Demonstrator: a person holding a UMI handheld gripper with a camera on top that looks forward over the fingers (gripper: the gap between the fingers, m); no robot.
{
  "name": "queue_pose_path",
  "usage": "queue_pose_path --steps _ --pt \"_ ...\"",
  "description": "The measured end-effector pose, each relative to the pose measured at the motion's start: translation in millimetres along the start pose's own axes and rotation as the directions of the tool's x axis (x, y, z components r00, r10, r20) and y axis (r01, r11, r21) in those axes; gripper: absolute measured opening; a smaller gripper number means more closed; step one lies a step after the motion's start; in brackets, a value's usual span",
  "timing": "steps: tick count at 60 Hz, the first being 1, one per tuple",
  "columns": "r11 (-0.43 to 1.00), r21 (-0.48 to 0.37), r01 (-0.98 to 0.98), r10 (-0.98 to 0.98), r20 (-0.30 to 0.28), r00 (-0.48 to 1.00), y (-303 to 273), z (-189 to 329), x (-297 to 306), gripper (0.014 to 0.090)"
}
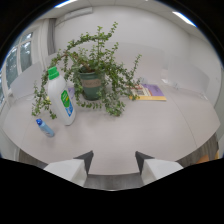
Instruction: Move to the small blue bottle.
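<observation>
The hand-held gripper (pixel 114 159) has its two fingers apart, with nothing between them. The small blue bottle (pixel 44 127) lies on its side on the white worktop (pixel 150 130), well ahead of the fingers, just beside the big white detergent bottle (pixel 61 96). A potted plant (pixel 91 82) stands behind the detergent bottle.
</observation>
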Motion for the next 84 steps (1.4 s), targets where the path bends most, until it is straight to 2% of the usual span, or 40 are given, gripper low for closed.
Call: queue_pose_path --steps 13,25,39,50,68,84 --pt "1.000 -0.002 -0.005 0.005 -0.008 1.000 10 -10 -5 0.0841" --pt "0.999 -0.036 -0.003 0.002 -0.017 1.000 44 -25 -29 0.0844" --pt "0.998 -0.060 -0.034 0.031 -0.046 0.998 76 -39 -100 0.0844" --pt "0.998 -0.056 -0.027 0.027 -0.005 1.000 88 -38 -177 0.0846" --pt "0.999 -0.042 0.027 -0.024 0.069 0.997 80 1 -259 0.0843" --pt "0.999 0.007 0.052 -0.052 0.049 0.997 42 61 -279 0.0839"
